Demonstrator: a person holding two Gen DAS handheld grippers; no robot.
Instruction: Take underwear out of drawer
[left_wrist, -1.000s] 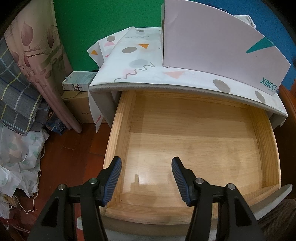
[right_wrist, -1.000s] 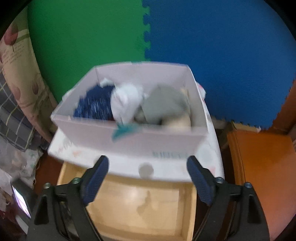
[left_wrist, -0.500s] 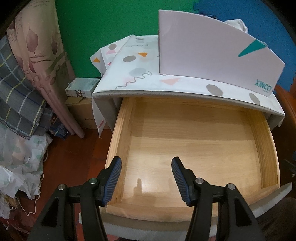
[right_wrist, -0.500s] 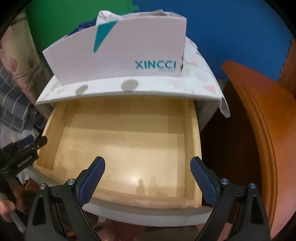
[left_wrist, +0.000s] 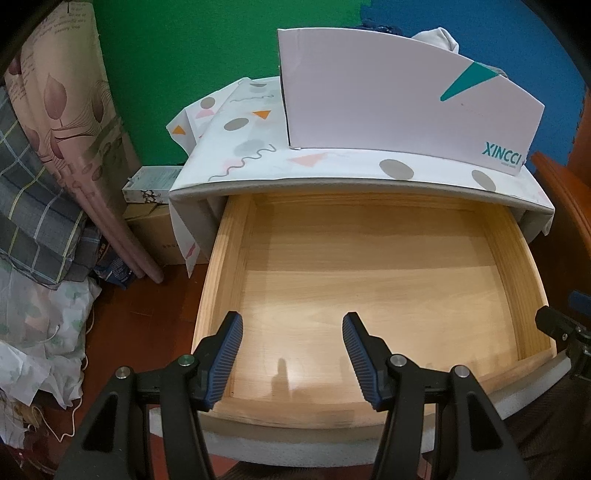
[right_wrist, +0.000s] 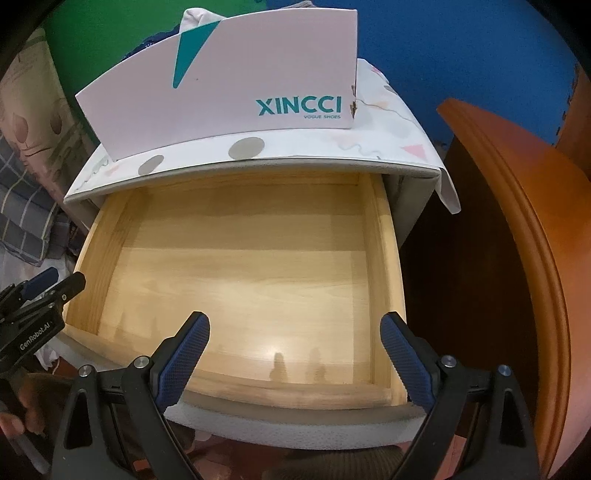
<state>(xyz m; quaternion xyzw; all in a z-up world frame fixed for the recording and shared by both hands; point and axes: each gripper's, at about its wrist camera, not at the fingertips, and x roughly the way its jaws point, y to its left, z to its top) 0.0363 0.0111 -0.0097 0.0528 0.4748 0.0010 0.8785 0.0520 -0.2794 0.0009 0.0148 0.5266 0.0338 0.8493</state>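
Open wooden drawer (left_wrist: 369, 280), bare inside; both claws hovering above.
Left claw (left_wrist: 291, 354) half-wide, right claw (right_wrist: 295, 354) wide, both holding nothing. Underwear (left_wrist: 437, 37) bundled in shoebox (left_wrist: 388, 107) on tabletop (left_wrist: 332, 162).

the bedside cabinet (left_wrist: 192, 186) wears a white patterned cloth (left_wrist: 255, 147) over its top, and a white shoe box (left_wrist: 388, 107) marked xincci sits on that cloth, toward the right. below, its pale wooden drawer (left_wrist: 221, 280) stands pulled out toward us, bare boards showing.
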